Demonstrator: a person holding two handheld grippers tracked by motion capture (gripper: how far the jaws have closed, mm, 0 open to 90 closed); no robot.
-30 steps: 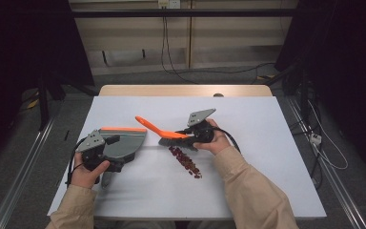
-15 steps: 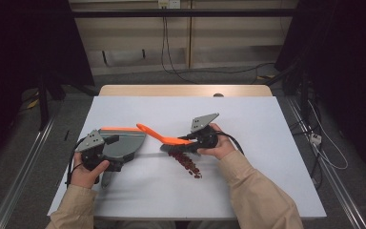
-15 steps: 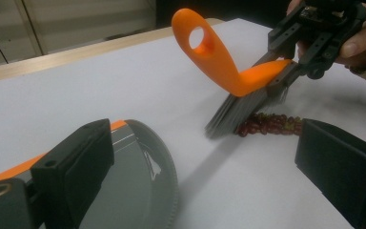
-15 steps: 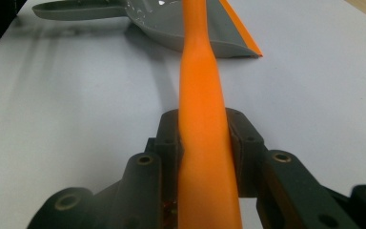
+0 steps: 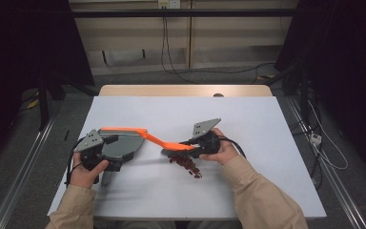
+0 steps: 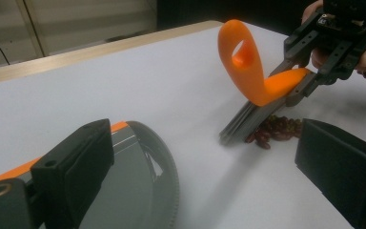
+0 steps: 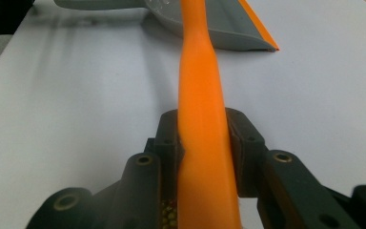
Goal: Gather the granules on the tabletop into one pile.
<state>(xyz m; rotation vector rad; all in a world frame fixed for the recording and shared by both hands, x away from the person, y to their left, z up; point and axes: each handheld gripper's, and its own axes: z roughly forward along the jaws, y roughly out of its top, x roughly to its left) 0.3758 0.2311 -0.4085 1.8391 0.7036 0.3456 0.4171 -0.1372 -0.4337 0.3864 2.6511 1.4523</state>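
My right gripper is shut on the orange handle of a small brush. In the left gripper view that brush stands with its grey bristles on the table, against a small heap of dark red beans. A grey dustpan with an orange front edge lies at the left, its mouth facing away from me. My left gripper sits on it with jaws wide apart; the left one is over the pan, the right one over bare table.
The white table top has free room behind and to the right of the hands. A wooden strip borders the far edge. Cables lie on the floor beyond, and metal rails run along both sides.
My right gripper has drawn the brush a little toward me and to the right, up to the beans. The left hand and the dustpan have stayed put.
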